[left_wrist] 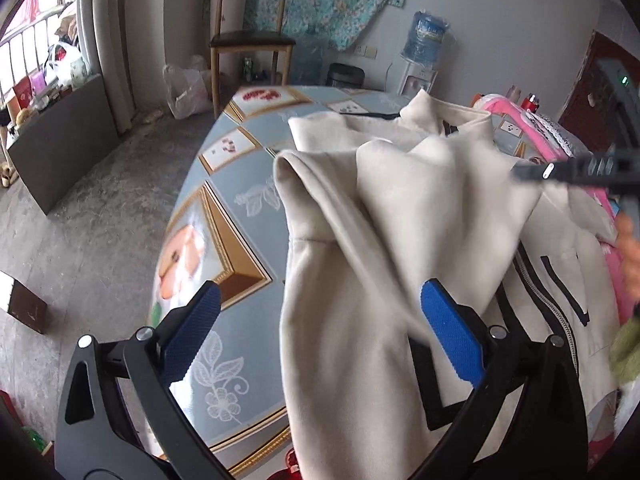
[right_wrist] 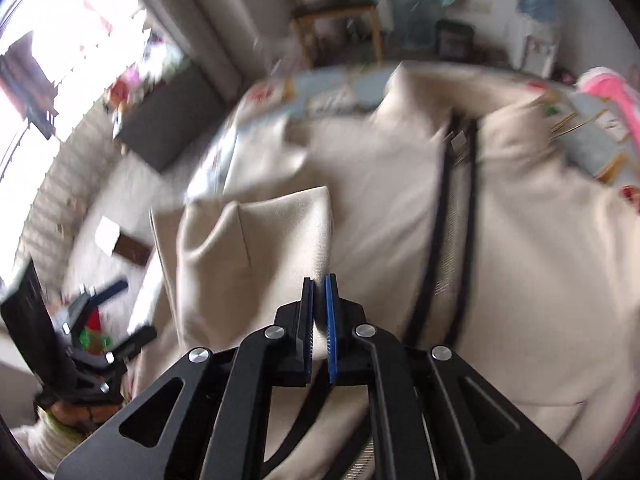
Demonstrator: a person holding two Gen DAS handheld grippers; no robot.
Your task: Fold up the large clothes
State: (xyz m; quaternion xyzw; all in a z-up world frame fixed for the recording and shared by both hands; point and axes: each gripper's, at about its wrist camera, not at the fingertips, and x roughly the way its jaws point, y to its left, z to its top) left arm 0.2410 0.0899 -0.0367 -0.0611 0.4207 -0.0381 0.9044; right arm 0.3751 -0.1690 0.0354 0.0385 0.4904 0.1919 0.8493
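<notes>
A cream zip-up jacket (left_wrist: 360, 208) with a black zipper lies on a table with a patterned blue cloth (left_wrist: 224, 176). My left gripper (left_wrist: 320, 324) is open and empty, its jaws wide over the jacket's left side. My right gripper (right_wrist: 320, 312) is shut on a fold of the jacket's sleeve (right_wrist: 256, 240) and holds it lifted over the jacket body (right_wrist: 540, 260). The right gripper also shows in the left wrist view (left_wrist: 560, 170) at the right. The left gripper shows in the right wrist view (right_wrist: 104, 332) at the lower left. The right wrist view is blurred.
A pink item (left_wrist: 536, 124) lies at the table's far right. A wooden chair (left_wrist: 248, 36), a water dispenser (left_wrist: 424, 48) and a plastic bag (left_wrist: 184, 92) stand behind the table. A dark board (left_wrist: 60, 144) leans at the left by the window.
</notes>
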